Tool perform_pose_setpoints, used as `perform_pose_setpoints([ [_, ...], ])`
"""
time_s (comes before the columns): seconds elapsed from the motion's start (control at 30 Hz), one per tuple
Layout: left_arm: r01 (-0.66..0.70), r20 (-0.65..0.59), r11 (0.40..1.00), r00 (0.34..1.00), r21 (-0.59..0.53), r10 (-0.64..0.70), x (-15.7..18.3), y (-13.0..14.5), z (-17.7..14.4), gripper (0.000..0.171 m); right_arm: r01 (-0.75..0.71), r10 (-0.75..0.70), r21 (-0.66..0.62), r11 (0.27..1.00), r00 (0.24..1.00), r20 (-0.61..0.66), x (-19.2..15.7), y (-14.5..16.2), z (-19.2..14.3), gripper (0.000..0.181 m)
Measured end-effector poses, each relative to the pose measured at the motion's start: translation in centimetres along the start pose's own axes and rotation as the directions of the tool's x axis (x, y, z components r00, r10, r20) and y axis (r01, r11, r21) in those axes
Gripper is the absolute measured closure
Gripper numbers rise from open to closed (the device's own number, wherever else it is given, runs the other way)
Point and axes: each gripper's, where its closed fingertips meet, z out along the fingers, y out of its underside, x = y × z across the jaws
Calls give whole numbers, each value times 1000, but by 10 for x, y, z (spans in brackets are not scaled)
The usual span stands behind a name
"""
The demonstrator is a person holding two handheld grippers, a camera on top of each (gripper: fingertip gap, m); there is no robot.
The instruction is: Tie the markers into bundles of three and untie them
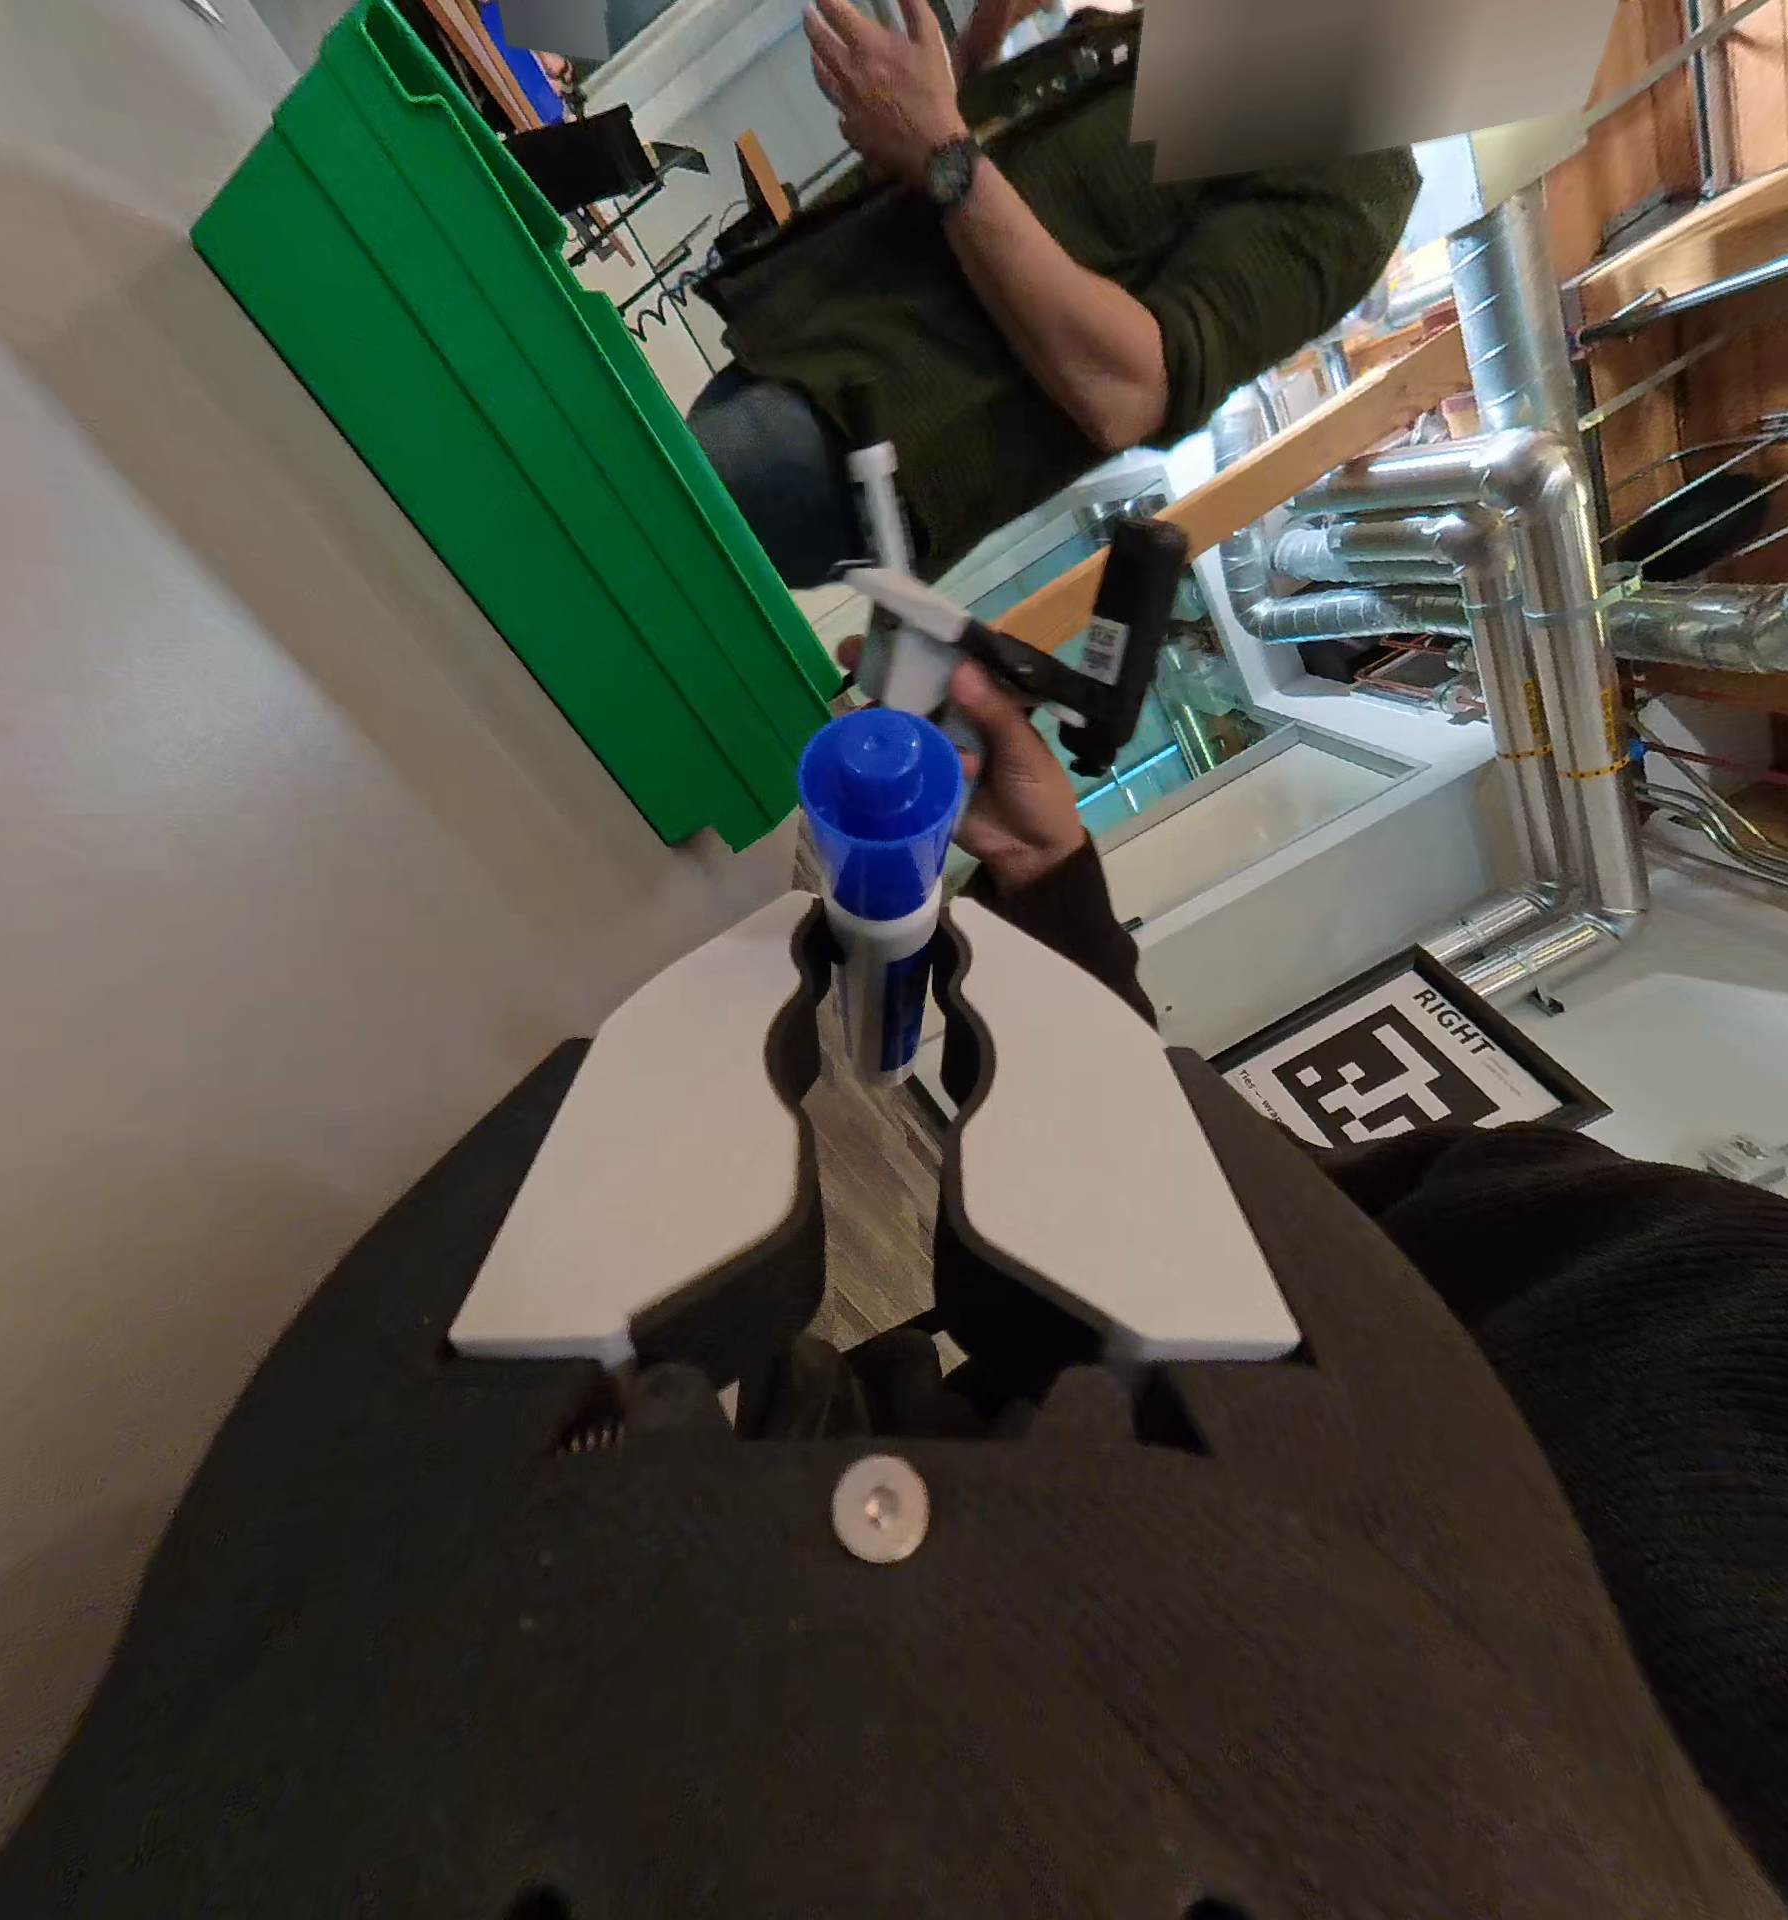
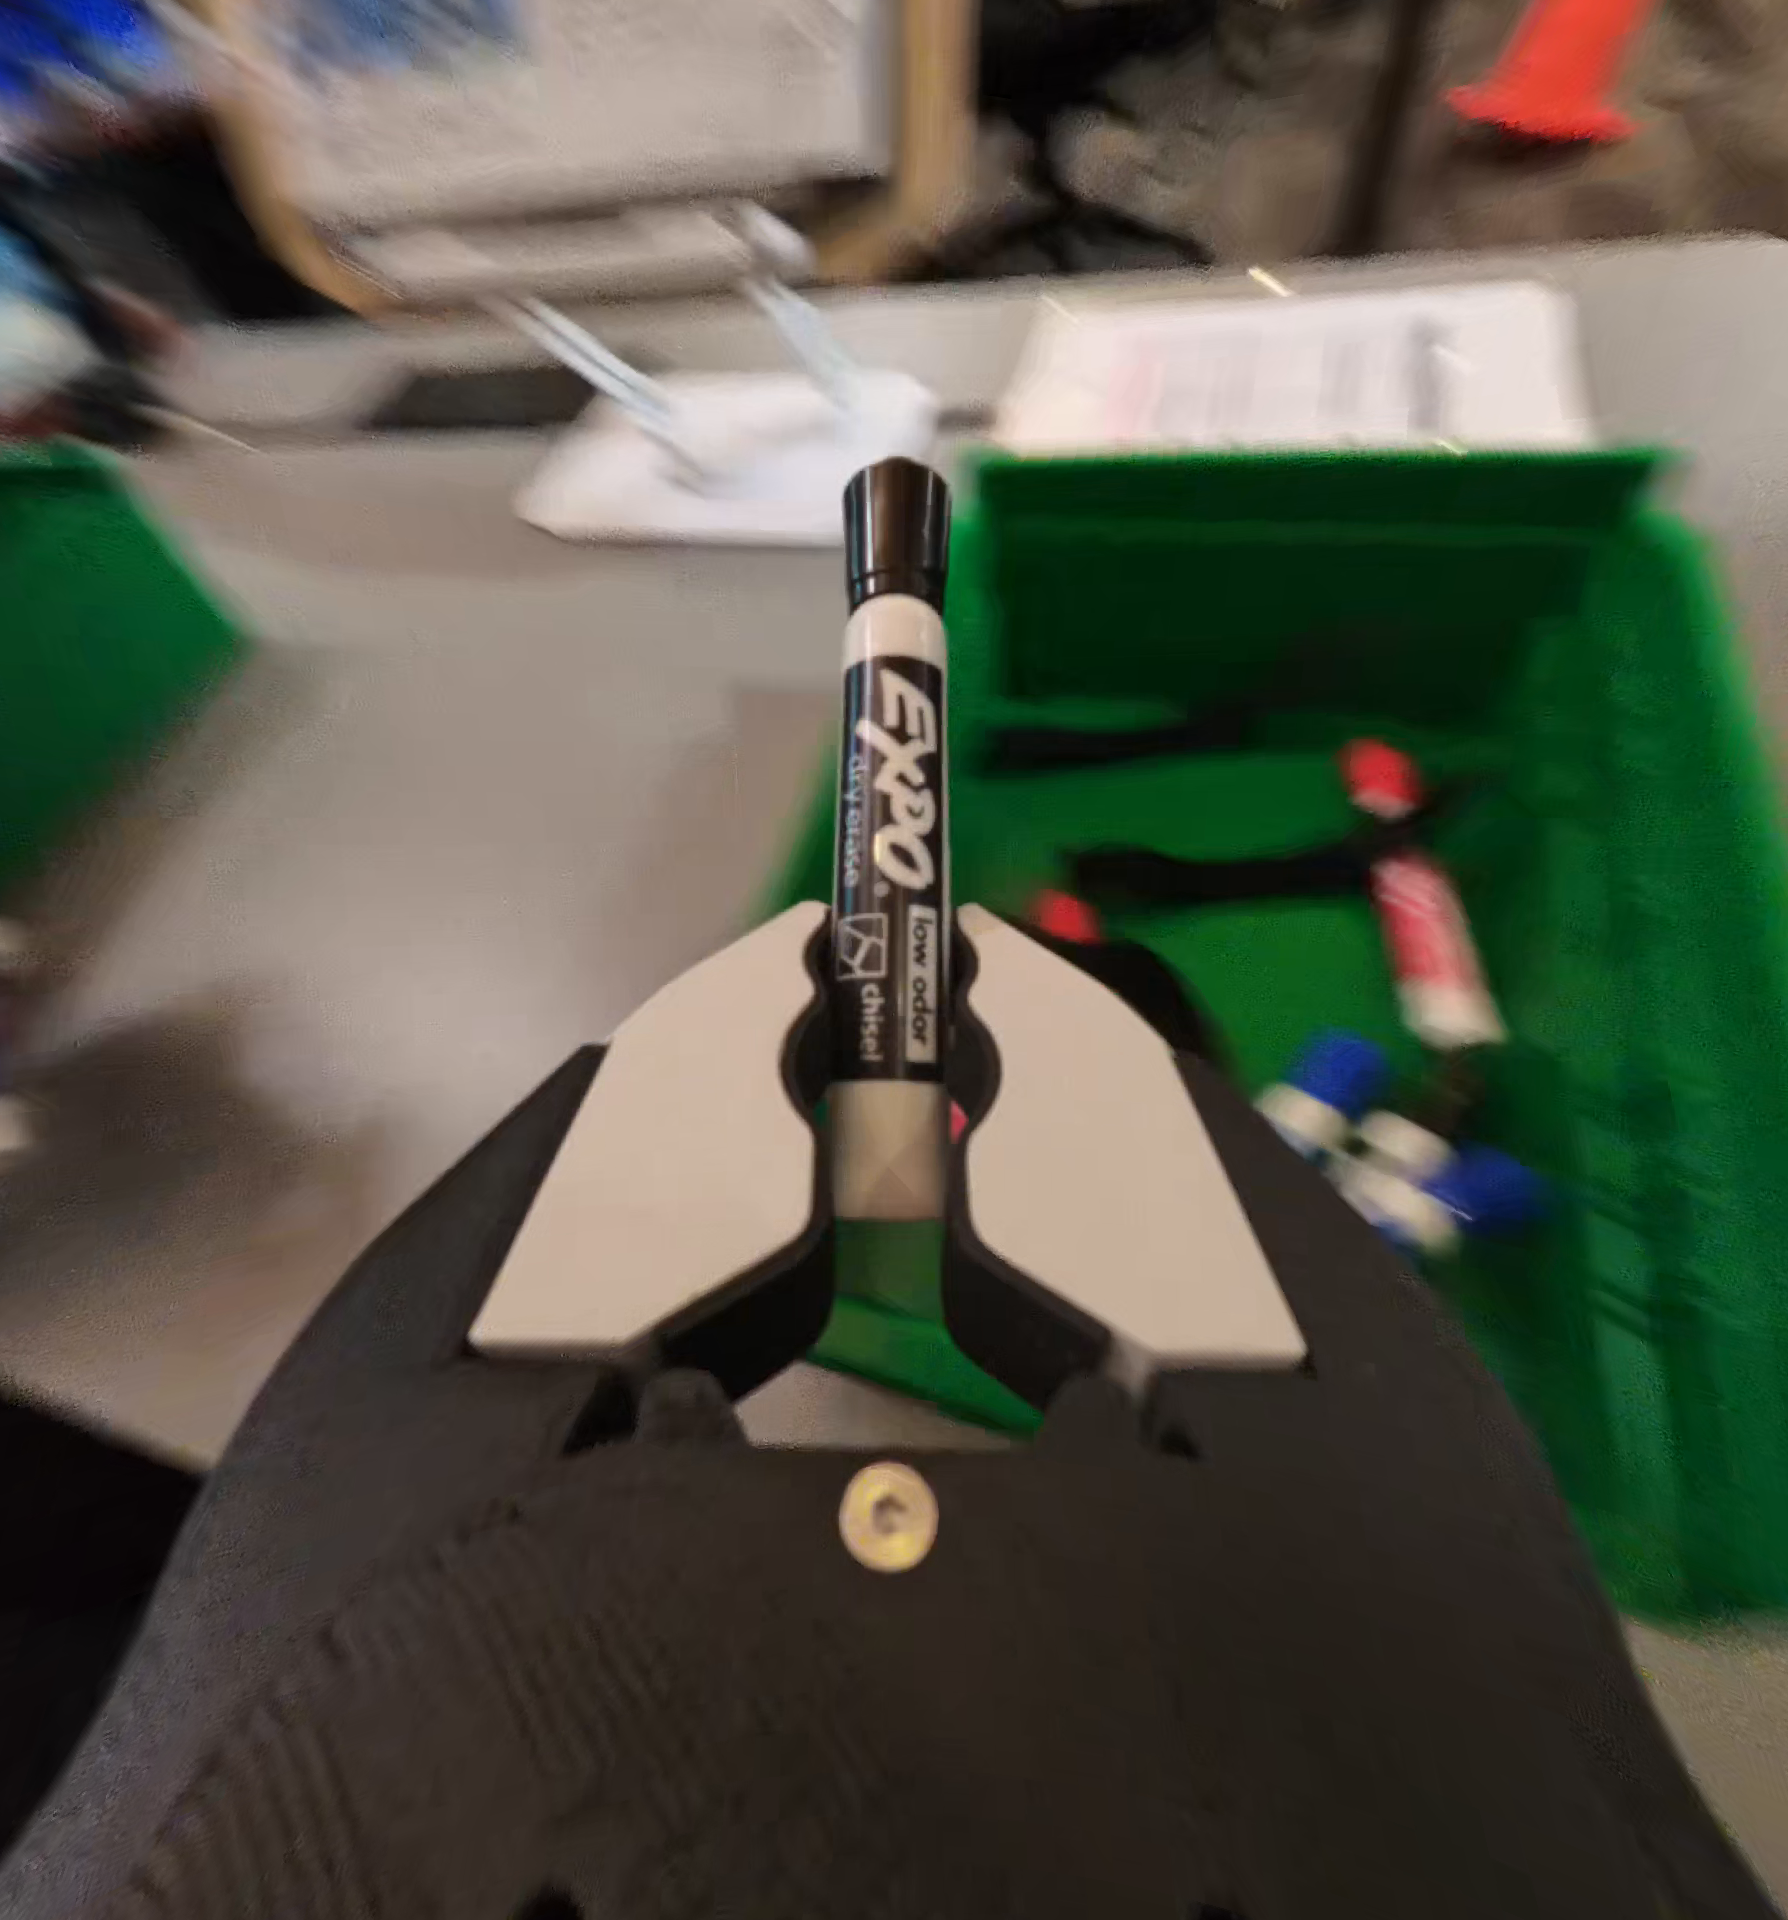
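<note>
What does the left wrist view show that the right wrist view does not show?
Only the left wrist view: the left gripper shut on a blue marker, a seated person's arm, silver pipes, and a framed black-and-white tag.

Only the right wrist view: the inside of the green bin, holding red markers and blue markers, though blurred, and a white paper stack.

Both: the right gripper shut on a black marker, and a green bin.

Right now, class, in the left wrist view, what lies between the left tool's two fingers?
A blue-capped marker, clamped near the fingertips of the left tool; the left wrist view shows it.
</note>
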Motion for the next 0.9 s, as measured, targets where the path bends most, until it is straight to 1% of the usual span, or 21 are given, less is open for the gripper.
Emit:
perform_pose_setpoints([
  [0.07, 0, -2, 1000, 1000, -4, 0, 0, 1, 1, 153, 19, -32, -81, 997, 985, -172, 53, 25, 3, 163],
  [0.1, 1, -5, 1000, 1000, -6, -1, 1, 2, 2, 153, 15, -38, -107, 994, 974, -222, 71, 35, 4, 162],
  [0.17, 0, -8, 1000, 1000, -11, 0, 3, 3, 3, 153, 5, -45, -150, 989, 964, -263, 91, 47, 5, 162],
  [0.37, -4, -6, 999, 1000, -32, 4, 4, 8, 8, 153, -13, -53, -218, 976, 954, -295, 110, 53, 13, 161],
  [0.4, -4, -8, 999, 1000, -35, 4, 4, 9, 9, 153, -9, -62, -218, 976, 947, -316, 112, 49, 10, 146],
  [0.43, -6, -9, 999, 1000, -38, 5, 5, 9, 9, 153, 16, -83, -204, 979, 942, -326, 111, 42, 5, 135],
  [0.5, -15, -11, 999, 1000, -47, 15, 7, 10, 9, 153, 72, -115, -136, 988, 934, -338, 99, 22, -13, 135],
  [0.57, -28, -8, 998, 1000, -49, 28, 7, 10, 9, 153, 103, -116, -57, 993, 949, -293, 71, 6, -28, 135],
  [0.6, -33, -7, 998, 999, -50, 33, 7, 9, 9, 153, 111, -112, -16, 994, 966, -235, 47, 0, -33, 137],
  [0.67, -39, -9, 998, 999, -50, 38, 8, 9, 9, 153, 117, -115, 54, 992, 993, -32, -19, 0, -32, 142],
  [0.73, -43, -13, 998, 999, -47, 43, 8, 8, 10, 153, 113, -124, 75, 991, 979, 159, -87, 15, -24, 143],
  [0.8, -45, -25, 998, 999, -51, 44, 11, 8, 12, 153, 136, -146, 57, 989, 945, 294, -144, 39, -10, 142],
  [0.9, -60, -36, 996, 998, -70, 57, 14, 11, 17, 153, 192, -182, 22, 981, 878, 443, -208, 70, 4, 137],
])
